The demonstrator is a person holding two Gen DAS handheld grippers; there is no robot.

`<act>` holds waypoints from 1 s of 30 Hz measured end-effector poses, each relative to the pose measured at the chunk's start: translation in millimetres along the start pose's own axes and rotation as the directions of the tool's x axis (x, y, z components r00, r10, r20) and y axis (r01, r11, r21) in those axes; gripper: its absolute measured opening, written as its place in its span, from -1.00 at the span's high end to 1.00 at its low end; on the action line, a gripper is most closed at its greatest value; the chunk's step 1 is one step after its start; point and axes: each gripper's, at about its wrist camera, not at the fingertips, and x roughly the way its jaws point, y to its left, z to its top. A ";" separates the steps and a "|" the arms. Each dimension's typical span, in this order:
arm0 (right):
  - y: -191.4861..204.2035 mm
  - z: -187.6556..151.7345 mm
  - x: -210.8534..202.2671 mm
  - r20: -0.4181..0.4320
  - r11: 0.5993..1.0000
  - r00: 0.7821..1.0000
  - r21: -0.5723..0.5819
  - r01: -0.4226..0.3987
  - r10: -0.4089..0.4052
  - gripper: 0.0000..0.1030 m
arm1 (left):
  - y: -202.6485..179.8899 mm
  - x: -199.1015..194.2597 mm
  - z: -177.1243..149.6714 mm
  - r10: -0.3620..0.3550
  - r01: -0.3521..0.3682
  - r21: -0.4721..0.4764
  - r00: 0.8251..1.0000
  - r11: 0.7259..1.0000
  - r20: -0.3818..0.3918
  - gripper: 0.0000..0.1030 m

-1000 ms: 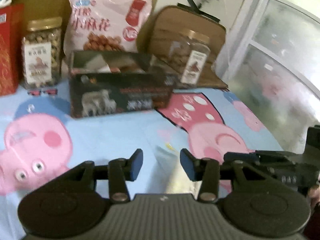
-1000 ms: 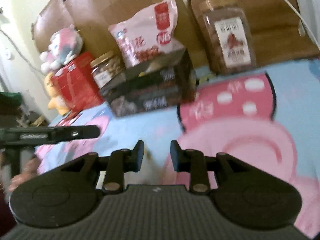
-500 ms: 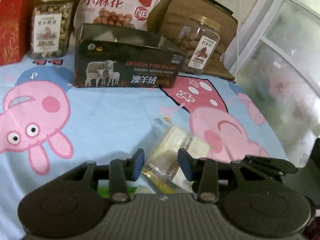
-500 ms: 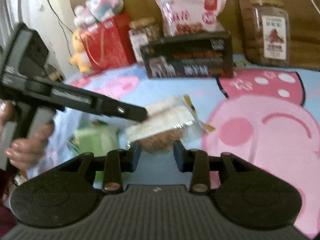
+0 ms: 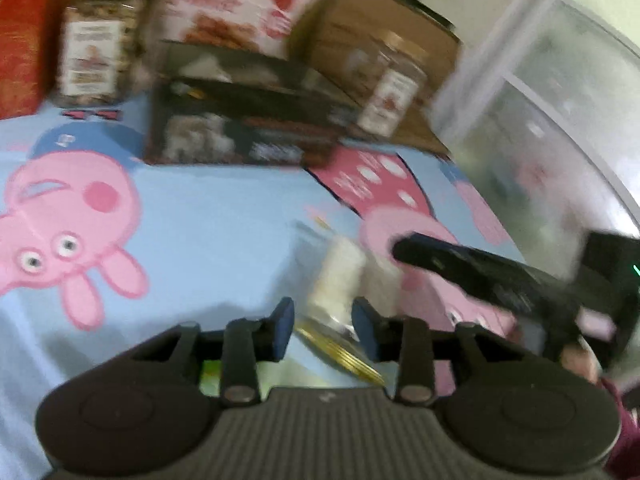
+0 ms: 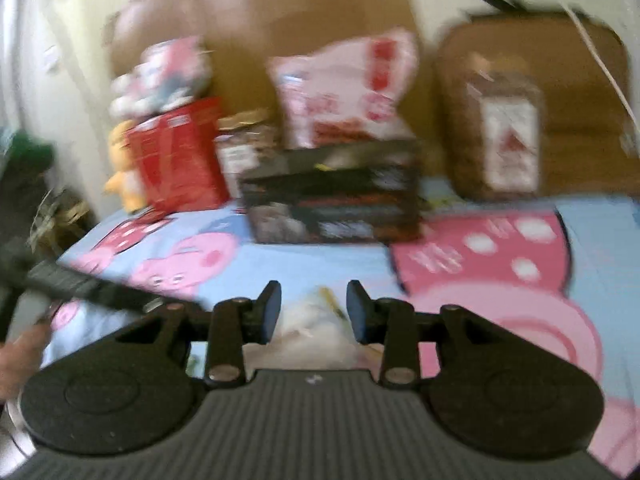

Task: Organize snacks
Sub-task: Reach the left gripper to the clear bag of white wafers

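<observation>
A clear-wrapped snack packet (image 5: 340, 276) lies on the blue cartoon sheet (image 5: 208, 220). My left gripper (image 5: 324, 326) has the packet's near end between its blue pads, and the wrapper fills the gap. In the right wrist view the same packet (image 6: 316, 328) shows pale and blurred under my right gripper (image 6: 314, 312), whose jaws stand apart around it without clear contact. The right gripper's finger (image 5: 440, 260) reaches in from the right, its tip beside the packet. The left gripper's finger (image 6: 100, 288) comes in from the left.
At the back stand a black open box (image 5: 240, 128), two nut jars (image 5: 100, 40) (image 5: 396, 84), a pink snack bag (image 5: 240, 4) and a red box (image 6: 176, 156) with plush toys (image 6: 160, 72) above. Something green (image 5: 210, 372) shows under the left gripper. A window (image 5: 560, 100) runs along the right.
The packet has come into view between both pairs of fingers. My left jaws have narrowed onto it. The right gripper's finger has swung in closer to the packet, and both views are now blurred.
</observation>
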 end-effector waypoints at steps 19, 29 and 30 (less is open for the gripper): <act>-27.2 -7.2 2.2 -0.031 0.835 0.948 0.482 -0.265 0.318 0.24 | 29.3 6.2 -0.7 0.019 -0.017 -0.169 1.000 0.985 0.009 0.29; 55.5 31.5 50.3 -0.107 0.860 0.878 0.287 -0.422 0.467 0.30 | 65.3 -30.4 -12.7 0.083 -0.060 -0.239 0.993 0.969 0.086 0.22; 67.8 29.3 56.9 -0.136 0.859 0.865 0.261 -0.439 0.483 0.29 | 68.7 -36.1 -14.7 0.092 -0.066 -0.242 0.991 0.968 0.097 0.15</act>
